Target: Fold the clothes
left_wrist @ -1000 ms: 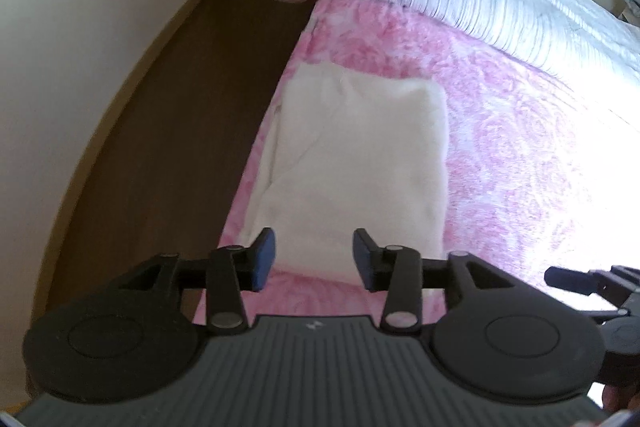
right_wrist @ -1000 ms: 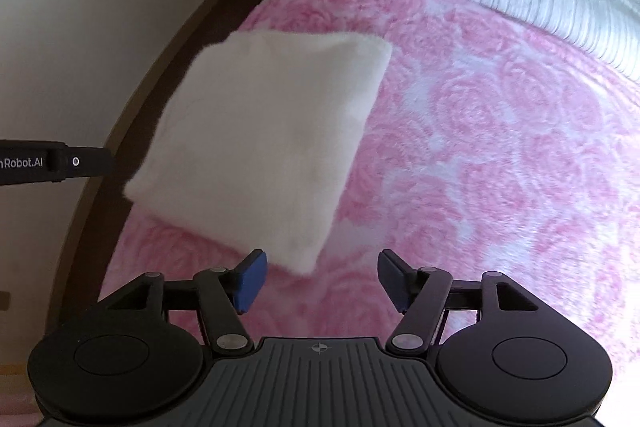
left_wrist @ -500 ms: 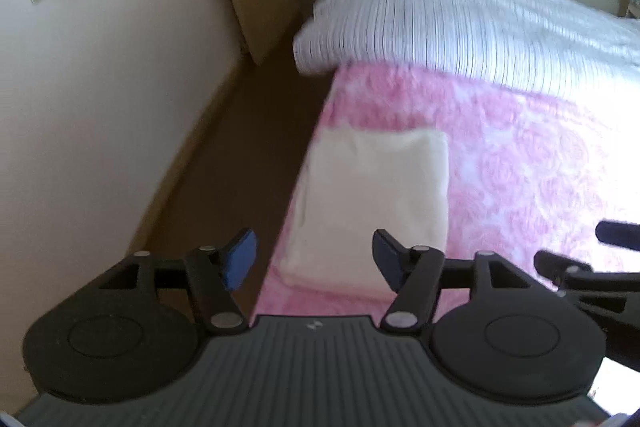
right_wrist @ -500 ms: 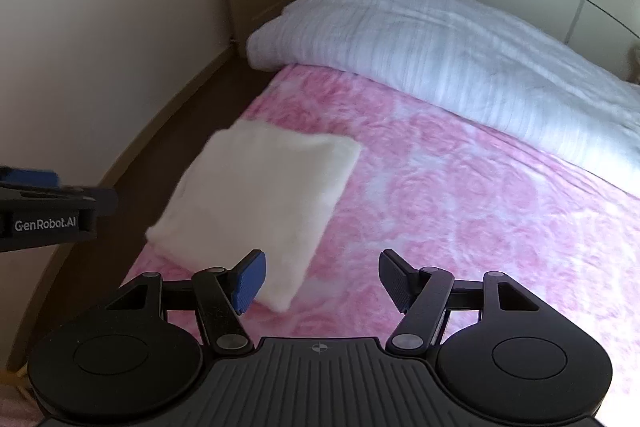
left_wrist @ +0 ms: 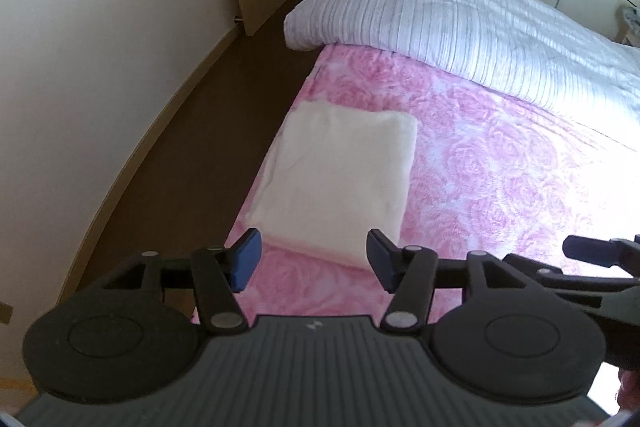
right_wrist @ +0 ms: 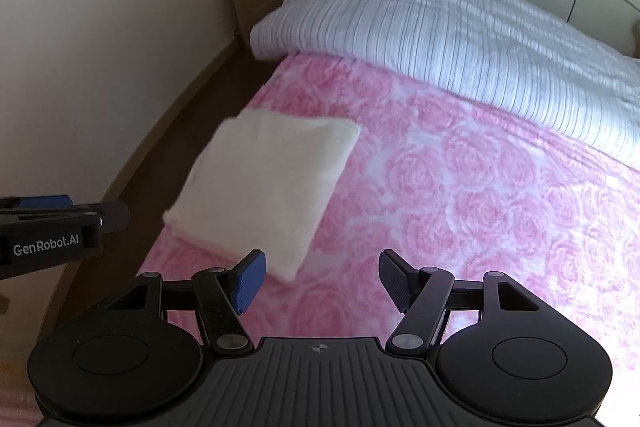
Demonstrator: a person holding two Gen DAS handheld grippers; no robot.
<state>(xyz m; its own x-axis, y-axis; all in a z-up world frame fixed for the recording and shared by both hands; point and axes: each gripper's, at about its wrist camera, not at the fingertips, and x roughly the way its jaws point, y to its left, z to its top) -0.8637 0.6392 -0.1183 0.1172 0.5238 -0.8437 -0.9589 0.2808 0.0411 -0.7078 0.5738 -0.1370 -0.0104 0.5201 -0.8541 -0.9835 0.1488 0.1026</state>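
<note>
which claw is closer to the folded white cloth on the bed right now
Left, judging by these views. The left claw hangs open directly over the folded white cloth's near edge. The right claw is open beside the cloth's near right corner, mostly over the pink bedspread.

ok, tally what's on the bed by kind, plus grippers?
Folded cream-white fleece garment: 1
Rumpled white striped duvet: 1
Pink rose-print blanket: 1
Black two-finger grippers with blue pads: 2, left gripper, right gripper, both open and empty
Total: 5

Black grippers, blue-padded fingers (left_wrist: 246,265), "GenRobot.AI" lettering
</note>
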